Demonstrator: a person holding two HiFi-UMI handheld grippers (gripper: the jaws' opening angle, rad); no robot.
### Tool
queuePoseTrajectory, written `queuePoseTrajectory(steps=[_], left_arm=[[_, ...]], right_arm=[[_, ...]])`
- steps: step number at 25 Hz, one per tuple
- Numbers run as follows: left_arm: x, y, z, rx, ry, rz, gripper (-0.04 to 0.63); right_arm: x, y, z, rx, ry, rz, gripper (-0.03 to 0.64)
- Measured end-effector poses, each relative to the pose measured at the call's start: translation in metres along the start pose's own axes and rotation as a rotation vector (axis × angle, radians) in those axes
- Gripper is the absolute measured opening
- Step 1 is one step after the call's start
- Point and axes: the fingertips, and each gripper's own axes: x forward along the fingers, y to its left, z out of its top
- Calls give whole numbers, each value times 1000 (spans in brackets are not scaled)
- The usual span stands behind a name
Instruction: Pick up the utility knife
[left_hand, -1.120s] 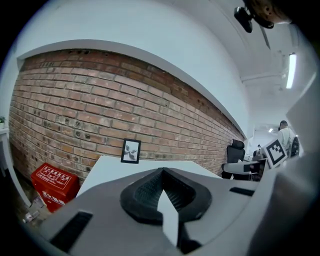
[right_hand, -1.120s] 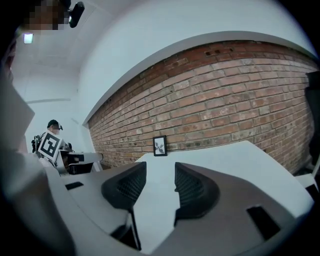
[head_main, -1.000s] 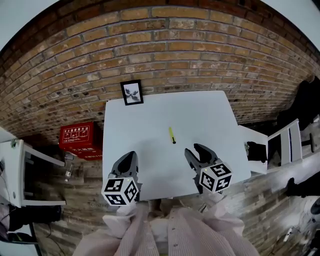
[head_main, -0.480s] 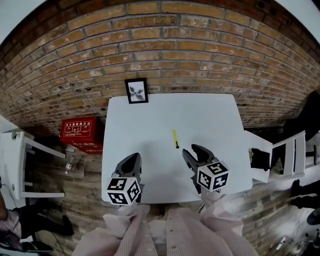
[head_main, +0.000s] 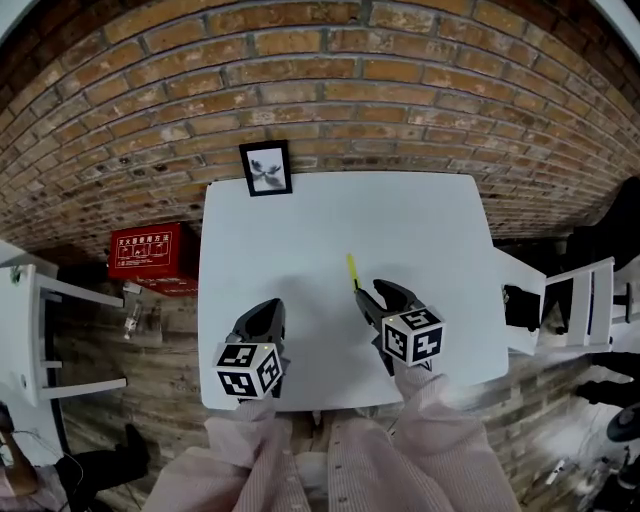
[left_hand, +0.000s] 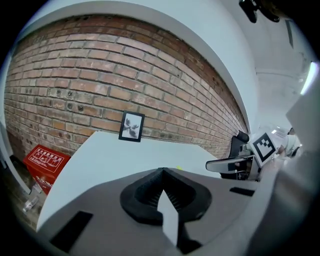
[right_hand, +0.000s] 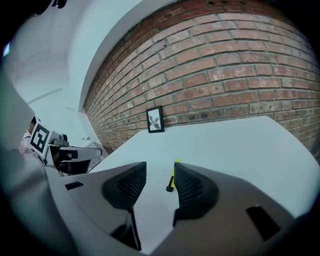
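A slim yellow utility knife (head_main: 352, 271) with a dark near end lies near the middle of the white table (head_main: 300, 230). My right gripper (head_main: 378, 297) is open just short of it, the knife's near end a little ahead of the jaws. In the right gripper view the knife (right_hand: 172, 176) shows between the tips, close to the right jaw, and my right gripper (right_hand: 157, 182) holds nothing. My left gripper (head_main: 266, 318) hangs over the table's front left part, away from the knife. In the left gripper view my left gripper (left_hand: 164, 186) has its jaws closed together with nothing between them.
A small framed picture (head_main: 266, 168) leans on the brick wall at the table's back left corner. A red box (head_main: 152, 257) sits on the floor to the left. White chairs (head_main: 575, 300) stand to the right, and a white rack (head_main: 30, 330) to the left.
My right gripper has moved forward and left toward the knife, its tips now just short of the knife's near end. The left gripper has hardly shifted.
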Motion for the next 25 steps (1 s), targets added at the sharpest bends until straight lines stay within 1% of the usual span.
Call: queuePoseTrajectory(steps=[4, 10, 21, 25], left_arm=[[15, 0, 2, -11, 6, -19, -6], [32, 4, -6, -21, 31, -33, -6], [51, 2, -23, -54, 71, -59, -6], [52, 2, -28, -63, 83, -62, -6]], right_arm=[[17, -5, -5, -3, 36, -18, 164], [38, -10, -17, 1, 85, -47, 163], [65, -23, -33, -41, 183, -113, 163], [70, -24, -38, -72, 220, -133, 163]])
